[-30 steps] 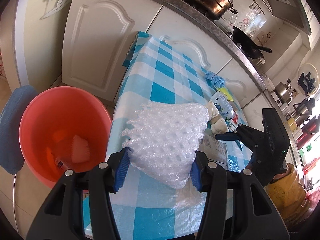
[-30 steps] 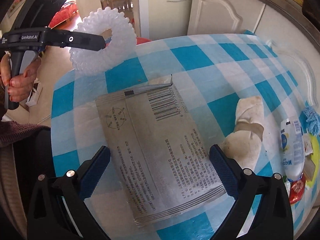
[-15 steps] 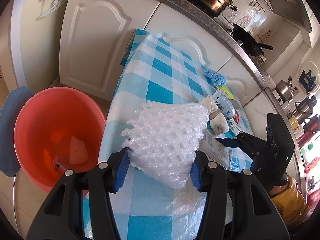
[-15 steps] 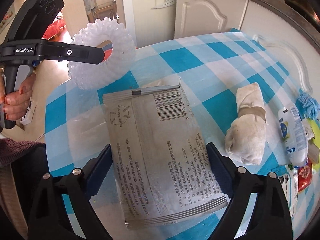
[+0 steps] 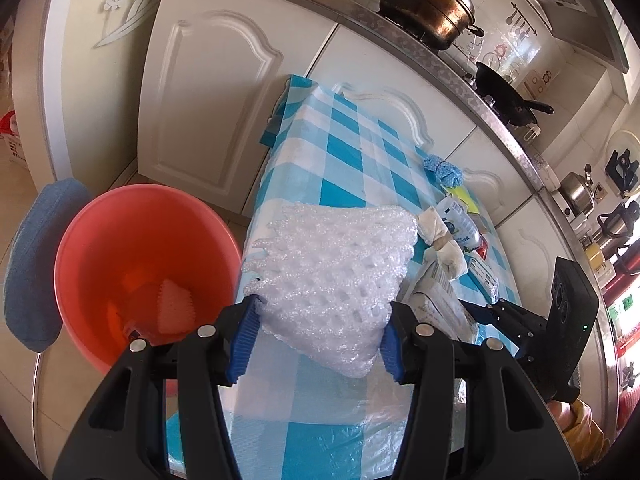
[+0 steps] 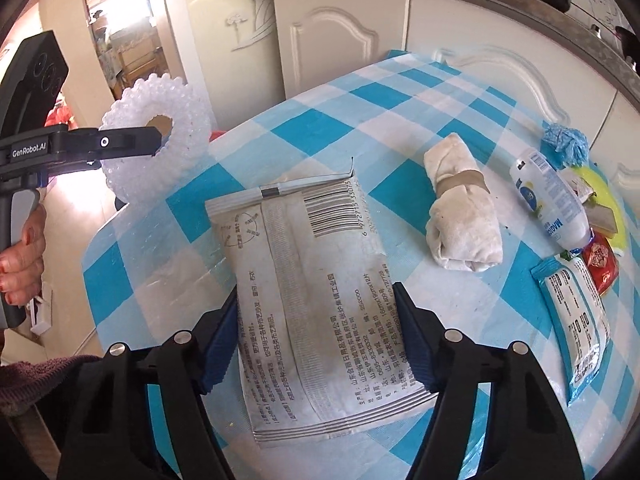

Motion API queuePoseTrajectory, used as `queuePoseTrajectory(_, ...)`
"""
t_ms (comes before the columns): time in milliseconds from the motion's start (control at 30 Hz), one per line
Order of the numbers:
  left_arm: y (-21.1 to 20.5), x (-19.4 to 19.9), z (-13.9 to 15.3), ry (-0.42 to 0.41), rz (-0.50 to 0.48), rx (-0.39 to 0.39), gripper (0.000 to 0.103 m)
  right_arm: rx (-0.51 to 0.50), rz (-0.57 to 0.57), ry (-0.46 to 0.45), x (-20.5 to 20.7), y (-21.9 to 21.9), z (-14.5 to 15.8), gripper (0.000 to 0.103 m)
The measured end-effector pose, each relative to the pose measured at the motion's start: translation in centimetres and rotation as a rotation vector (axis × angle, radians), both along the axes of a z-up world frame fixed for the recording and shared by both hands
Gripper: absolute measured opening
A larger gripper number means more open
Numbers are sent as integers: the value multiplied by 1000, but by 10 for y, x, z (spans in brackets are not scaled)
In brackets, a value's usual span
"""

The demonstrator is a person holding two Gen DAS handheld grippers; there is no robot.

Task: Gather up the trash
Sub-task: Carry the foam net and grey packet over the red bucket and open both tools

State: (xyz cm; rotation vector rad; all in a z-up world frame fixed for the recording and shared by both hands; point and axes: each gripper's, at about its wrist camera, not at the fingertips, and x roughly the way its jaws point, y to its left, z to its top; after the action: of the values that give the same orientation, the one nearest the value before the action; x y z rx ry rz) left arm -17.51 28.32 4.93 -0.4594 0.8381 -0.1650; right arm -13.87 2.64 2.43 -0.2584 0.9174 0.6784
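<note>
The left gripper (image 5: 316,344) is clamping a white foam fruit net (image 5: 332,276) between its blue pads, holding it up over the near end of the table (image 5: 352,152), which is wearing a blue-and-white checked plastic cloth. In the right wrist view the net is showing as a ring with a hole through its middle, held clear of the cloth past the table's left edge. Down on the floor to the left of the table, a salmon-pink plastic basin (image 5: 148,276) is sitting with another piece of foam netting (image 5: 176,306) already lying in it. The right gripper (image 6: 316,344) is straddling a flat grey printed pouch (image 6: 316,288) that is lying barcode-up on the cloth; its jaws have just been closing and the blue pads are now meeting the pouch's two long edges. Beyond the pouch, a rolled off-white cloth bound with a tan band (image 6: 464,220) is lying on the table, and further right a white squeeze tube (image 6: 550,204), a blue crumpled wad (image 6: 564,142), a blue-edged wrapper (image 6: 576,320) and a small red packet (image 6: 598,260) are clustering near the table's far side. A hand (image 6: 24,264) is gripping the left gripper's handle.
</note>
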Motion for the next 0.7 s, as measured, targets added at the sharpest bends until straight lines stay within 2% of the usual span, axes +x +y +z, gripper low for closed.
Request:
queuePoseTrajectory(200,18,-8,13,-33,45,33,53,89,-45,-5,6,-3,27,70)
queuePoseTrajectory(333,35,-13,24,-61,99,83,53,149,-35,-14,10,5,51,71)
queuePoseTrajectory(533,64,-18,33,-73,175,120,53,173,29,-39,14,45,77,71)
queuePoseTrajectory(700,80,-14,19,-42,211,148,53,163,98,-36,18,90,85,71)
